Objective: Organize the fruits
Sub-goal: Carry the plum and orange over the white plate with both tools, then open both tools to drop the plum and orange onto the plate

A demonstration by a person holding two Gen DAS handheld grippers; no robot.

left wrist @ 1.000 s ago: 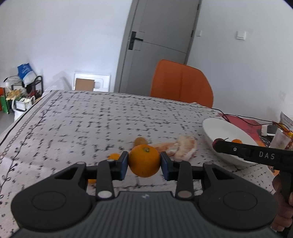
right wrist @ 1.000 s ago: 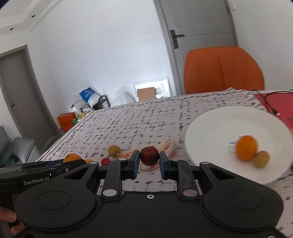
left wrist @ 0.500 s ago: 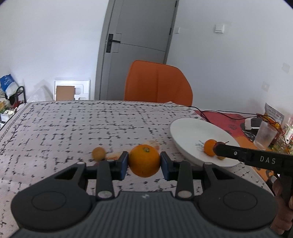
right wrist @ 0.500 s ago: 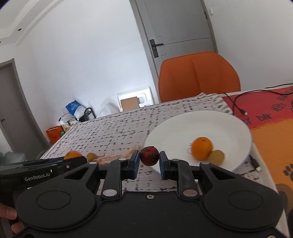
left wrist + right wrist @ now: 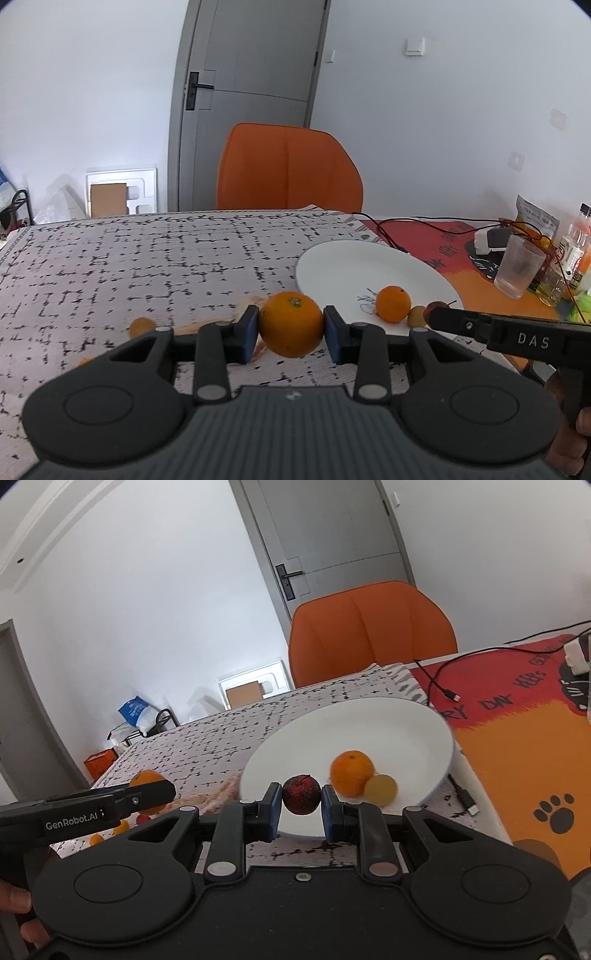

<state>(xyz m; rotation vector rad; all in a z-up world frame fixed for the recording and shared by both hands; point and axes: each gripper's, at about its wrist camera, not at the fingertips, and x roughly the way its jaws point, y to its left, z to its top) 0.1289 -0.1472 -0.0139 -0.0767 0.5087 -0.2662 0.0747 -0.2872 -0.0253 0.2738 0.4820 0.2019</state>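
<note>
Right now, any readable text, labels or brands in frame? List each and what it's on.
"DAS": side of the right gripper, left wrist view.
"GenRobot.AI": side of the left gripper, right wrist view.
"DAY", "KEEPS" (roughly): red and orange mat; remaining letters cut off or unclear.
Snack bag and bottle labels: too small and blurred.
</note>
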